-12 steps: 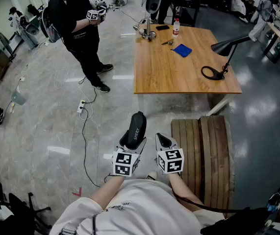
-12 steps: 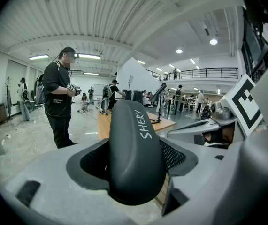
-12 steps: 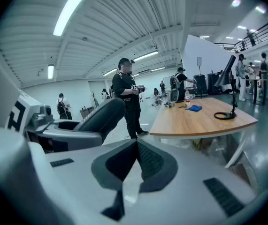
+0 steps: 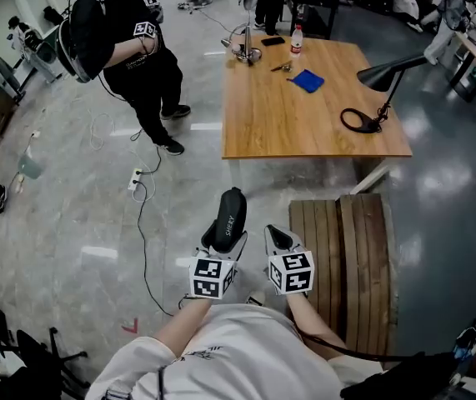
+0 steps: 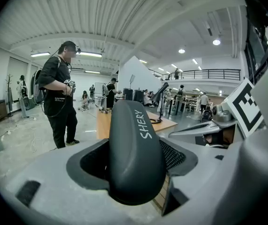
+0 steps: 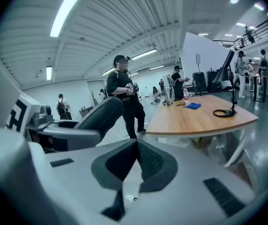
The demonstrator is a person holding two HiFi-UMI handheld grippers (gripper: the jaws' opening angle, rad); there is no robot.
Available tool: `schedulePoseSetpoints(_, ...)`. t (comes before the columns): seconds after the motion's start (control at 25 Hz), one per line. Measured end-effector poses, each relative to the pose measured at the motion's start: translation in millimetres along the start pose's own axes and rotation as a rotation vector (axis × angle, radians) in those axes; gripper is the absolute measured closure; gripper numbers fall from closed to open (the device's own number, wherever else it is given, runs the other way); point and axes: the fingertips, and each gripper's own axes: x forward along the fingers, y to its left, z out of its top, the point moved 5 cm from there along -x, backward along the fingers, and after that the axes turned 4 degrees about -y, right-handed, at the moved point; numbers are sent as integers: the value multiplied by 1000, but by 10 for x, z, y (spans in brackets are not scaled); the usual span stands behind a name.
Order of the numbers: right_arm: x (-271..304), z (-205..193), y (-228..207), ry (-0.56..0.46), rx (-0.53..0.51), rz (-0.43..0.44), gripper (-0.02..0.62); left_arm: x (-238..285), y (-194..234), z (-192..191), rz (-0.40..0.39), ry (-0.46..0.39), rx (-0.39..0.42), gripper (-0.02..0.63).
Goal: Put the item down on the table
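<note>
Where the head view looks down over the person's arms, the left gripper (image 4: pixel 223 244) pinches a dark oblong case (image 4: pixel 229 215), which points forward above the grey floor (image 4: pixel 79 190). The wooden table (image 4: pixel 304 132) stands well apart ahead and bears a black lamp (image 4: pixel 383 77) and a blue cloth (image 4: pixel 308 81). The right gripper (image 4: pixel 276 237) is just beside the left one, above the edge of a slatted wooden platform (image 4: pixel 350 257). A person in black (image 4: pixel 125 48) stands left of the table.

Left gripper view: the case, lettered "SHERY", fills the gap between the jaws; a meshed pad (image 5: pixel 176 156) lies against its right flank.

Right gripper view: the pads (image 6: pixel 150 161) are pressed together with nothing between them. The case shows at left, the table at right.
</note>
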Motion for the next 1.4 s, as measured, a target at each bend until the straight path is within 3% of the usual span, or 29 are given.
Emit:
schedulePoseSetpoints(0.24,404,167,-187,-4,6,-33,591,502,249,76,-43,10,-3,264)
schedulePoseSetpoints(0.52,1097,680,-448,-29,-3,-96,591,1225,774,492,-103,-4,16,264)
schedulePoseSetpoints(0.88,1935,1140,-399,-39,6,-129,591,1783,1454,832,-167,12,45,264)
schedulePoseSetpoints(1.4,2409,1432,-518,-13,-28,-74,591,2103,1691,930,-135,23,-6,264)
